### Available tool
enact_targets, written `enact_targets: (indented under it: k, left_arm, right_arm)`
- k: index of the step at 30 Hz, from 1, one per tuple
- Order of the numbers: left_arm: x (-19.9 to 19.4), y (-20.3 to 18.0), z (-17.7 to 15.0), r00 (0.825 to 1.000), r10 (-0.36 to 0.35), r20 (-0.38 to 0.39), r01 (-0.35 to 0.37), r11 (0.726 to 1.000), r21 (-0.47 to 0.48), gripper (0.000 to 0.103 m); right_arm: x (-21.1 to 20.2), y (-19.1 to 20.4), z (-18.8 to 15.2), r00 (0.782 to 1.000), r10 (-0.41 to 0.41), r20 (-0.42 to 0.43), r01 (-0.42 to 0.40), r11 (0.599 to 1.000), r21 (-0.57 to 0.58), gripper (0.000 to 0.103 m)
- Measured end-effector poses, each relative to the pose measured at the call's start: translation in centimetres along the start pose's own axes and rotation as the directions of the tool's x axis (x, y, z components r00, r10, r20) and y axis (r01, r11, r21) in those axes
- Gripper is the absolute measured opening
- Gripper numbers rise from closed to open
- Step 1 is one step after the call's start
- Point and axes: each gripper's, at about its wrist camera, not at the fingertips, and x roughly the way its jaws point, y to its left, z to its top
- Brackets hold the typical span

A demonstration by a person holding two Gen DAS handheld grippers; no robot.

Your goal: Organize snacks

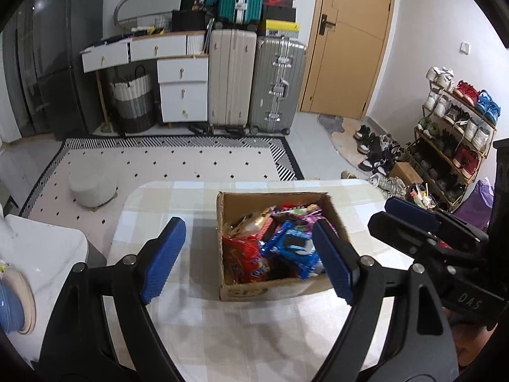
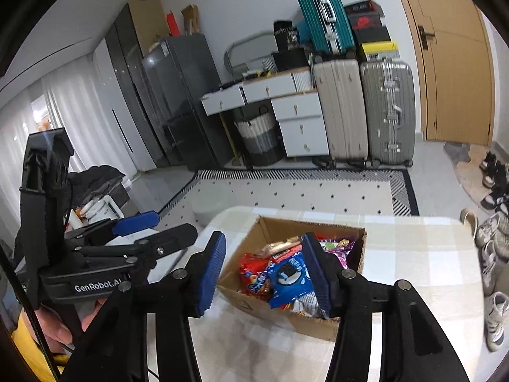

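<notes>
Looking down from the left wrist view, the worktop [image 1: 159,210] wears a pale checked cloth, and the cardboard box [image 1: 276,288] of snacks [image 1: 270,248] sits near its middle. The left hand-held gripper [image 1: 251,258] hovers before the box with jaws apart and nothing between the pads. Bare cloth lies left of the box and in front of it. Beyond the box's far edge come a dotted rug [image 1: 178,162], suitcases [image 1: 257,82] and a door [image 1: 346,41]; right of the box a shoe rack [image 1: 455,127] shows.

In the right wrist view the right hand-held gripper [image 2: 265,273] is parted, empty, near the box [image 2: 305,318]; the Oreo pack [image 2: 289,273] lies on top of the snacks [image 2: 254,277]. Right of the box the cloth runs clear to the worktop [image 2: 429,254] edge. Only here a dark fridge [image 2: 181,95] and white curtains [image 2: 19,146] appear, far left of the box
</notes>
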Motion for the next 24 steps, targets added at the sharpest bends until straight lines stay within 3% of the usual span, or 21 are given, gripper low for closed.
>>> enact_targets:
  k: [10,14,16,24]
  left_arm:
    - [-10.2,-2.6,-2.9,0.995,0.012,0.102,-0.014,1.000,0.025,0.086]
    - [-14.3,-3.3,-5.9,0.989,0.018,0.144,-0.022,0.999,0.028,0.092]
    - [-16.2,-3.5,-7.4,0.985,0.034,0.169,-0.039,0.999,0.026,0.103]
    - [-22.9,-3.3,-14.1,0.969,0.039,0.244,-0.039,0.999,-0.003,0.103]
  right_arm:
    - [-9.3,4.0,-2.2,0.994,0.004,0.111,0.005,0.996,-0.084,0.077]
    - [-12.8,5.3,-4.3,0.988,0.006,0.156,0.012,0.993,-0.113,0.082]
    - [-14.3,5.8,-5.5,0.984,0.003,0.178,0.019,0.992,-0.122,0.087]
    - [-20.1,6.3,-10.6,0.961,-0.002,0.277,0.036,0.992,-0.120,0.099]
